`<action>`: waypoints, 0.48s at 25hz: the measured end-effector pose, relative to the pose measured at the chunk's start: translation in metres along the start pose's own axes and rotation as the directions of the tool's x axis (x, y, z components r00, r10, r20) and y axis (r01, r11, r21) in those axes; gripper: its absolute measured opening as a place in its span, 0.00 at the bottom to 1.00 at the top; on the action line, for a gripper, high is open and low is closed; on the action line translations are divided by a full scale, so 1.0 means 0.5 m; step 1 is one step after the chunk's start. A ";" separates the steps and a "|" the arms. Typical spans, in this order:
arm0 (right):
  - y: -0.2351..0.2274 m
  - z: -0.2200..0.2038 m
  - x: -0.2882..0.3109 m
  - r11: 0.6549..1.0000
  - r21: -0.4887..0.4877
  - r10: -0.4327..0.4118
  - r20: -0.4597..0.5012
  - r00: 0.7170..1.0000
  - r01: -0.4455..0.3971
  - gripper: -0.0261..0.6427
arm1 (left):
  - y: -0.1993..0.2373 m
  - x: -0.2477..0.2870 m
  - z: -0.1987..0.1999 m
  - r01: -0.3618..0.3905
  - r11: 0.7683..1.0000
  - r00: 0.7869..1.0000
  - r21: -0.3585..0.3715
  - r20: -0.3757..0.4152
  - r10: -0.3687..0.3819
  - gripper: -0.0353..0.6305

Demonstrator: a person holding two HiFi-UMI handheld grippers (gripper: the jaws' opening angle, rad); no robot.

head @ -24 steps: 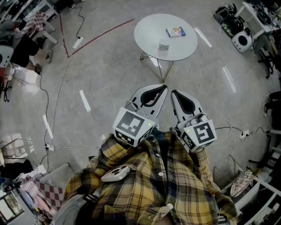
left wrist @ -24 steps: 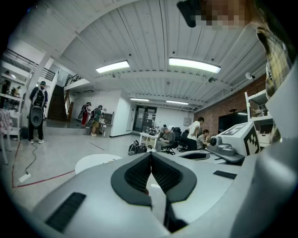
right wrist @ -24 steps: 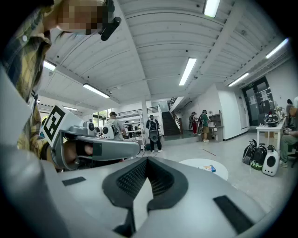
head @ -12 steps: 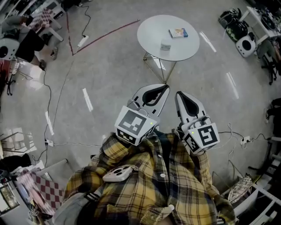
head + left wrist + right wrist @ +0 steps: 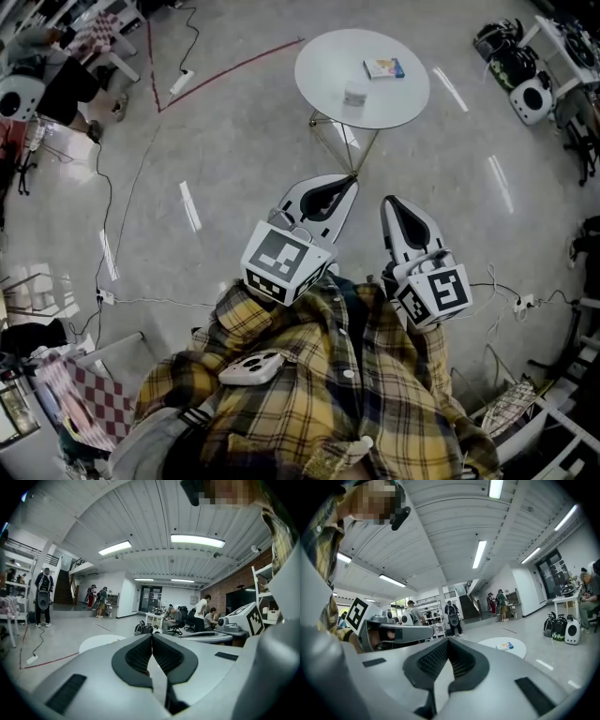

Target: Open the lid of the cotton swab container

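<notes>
The cotton swab container (image 5: 353, 94) sits near the middle of the round white surface (image 5: 328, 56), a little toward its near edge. From here it is too small to make out its lid or contents. A small printed box (image 5: 383, 67) lies just beyond it, toward the far right edge. Since a second ago almost nothing has changed; the surface has only drifted slightly right in the head view. The left claw (image 5: 347, 181) and the right claw (image 5: 389, 201) stay closed and empty, side by side, well short of the surface. Bare floor (image 5: 234, 159) lies between. Cables (image 5: 150, 302) trail at the left, and bags and gear (image 5: 532, 97) crowd the right.
</notes>
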State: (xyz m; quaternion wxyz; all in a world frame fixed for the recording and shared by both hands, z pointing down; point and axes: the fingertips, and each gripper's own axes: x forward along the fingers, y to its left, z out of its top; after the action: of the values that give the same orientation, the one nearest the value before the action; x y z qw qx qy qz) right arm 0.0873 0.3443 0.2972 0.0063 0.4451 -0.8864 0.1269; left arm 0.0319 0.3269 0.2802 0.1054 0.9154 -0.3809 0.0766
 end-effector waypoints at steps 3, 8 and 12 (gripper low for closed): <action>-0.016 0.009 0.016 1.000 0.001 -0.004 0.006 1.000 0.004 0.06 | 0.018 0.016 0.007 0.001 1.000 1.000 0.010 -0.007 -0.001 0.09; -0.041 0.013 0.066 1.000 0.000 -0.009 0.004 1.000 0.009 0.06 | 0.066 0.051 0.018 0.011 1.000 1.000 0.015 -0.002 -0.011 0.09; -0.087 0.019 0.125 1.000 -0.006 -0.027 -0.014 1.000 0.027 0.06 | 0.122 0.106 0.027 0.022 1.000 1.000 0.010 0.000 -0.022 0.09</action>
State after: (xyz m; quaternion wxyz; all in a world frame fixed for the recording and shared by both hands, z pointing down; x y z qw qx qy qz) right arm 0.0849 0.2679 0.3053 0.0154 0.4563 -0.8805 0.1274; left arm 0.0265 0.2455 0.2870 0.1016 0.9201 -0.3703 0.0771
